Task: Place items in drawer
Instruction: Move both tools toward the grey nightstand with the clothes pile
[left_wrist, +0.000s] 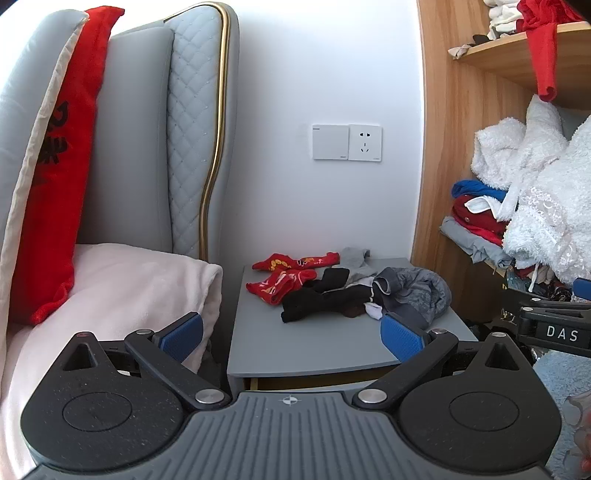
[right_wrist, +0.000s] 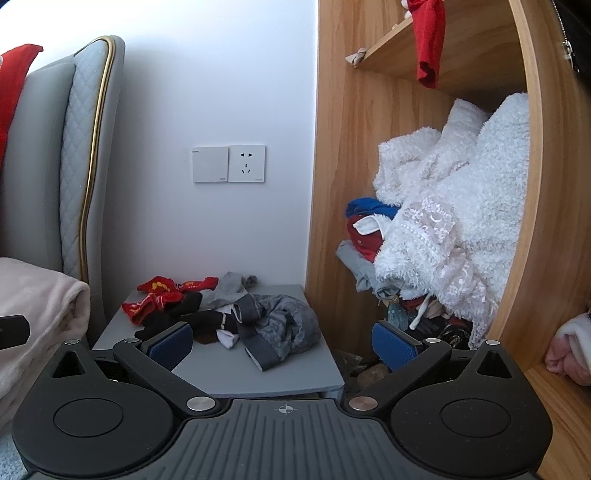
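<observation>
Both grippers hovered short of a grey nightstand, tilted slightly downward. The left gripper (left_wrist: 291, 334) stood with its jaws spread wide and nothing between the blue pads (left_wrist: 400, 338); the right gripper (right_wrist: 282, 345) was likewise fully spread and empty.

The clothing lay in a loose heap on the nightstand's tabletop (left_wrist: 332, 350), toward its rear half. Red socks (left_wrist: 284, 280) occupied the back left, a grey sock (left_wrist: 354, 258) the back edge, black socks (left_wrist: 325, 299) the centre, and a grey patterned garment (left_wrist: 417, 295) the right side, reaching close to the right edge. The front strip of the tabletop was bare. Below the front edge a narrow band of a drawer front (left_wrist: 314, 382) showed; whether it was pulled out could not be told.

Lateral room was tight: the bed (left_wrist: 110, 288), with its pink blanket, sat just beside the nightstand's left edge, and a wooden wardrobe (right_wrist: 332, 184), open and stuffed with white fleece (right_wrist: 461, 206), stood against its right edge. The wall behind carried a switch and socket (left_wrist: 347, 142).
</observation>
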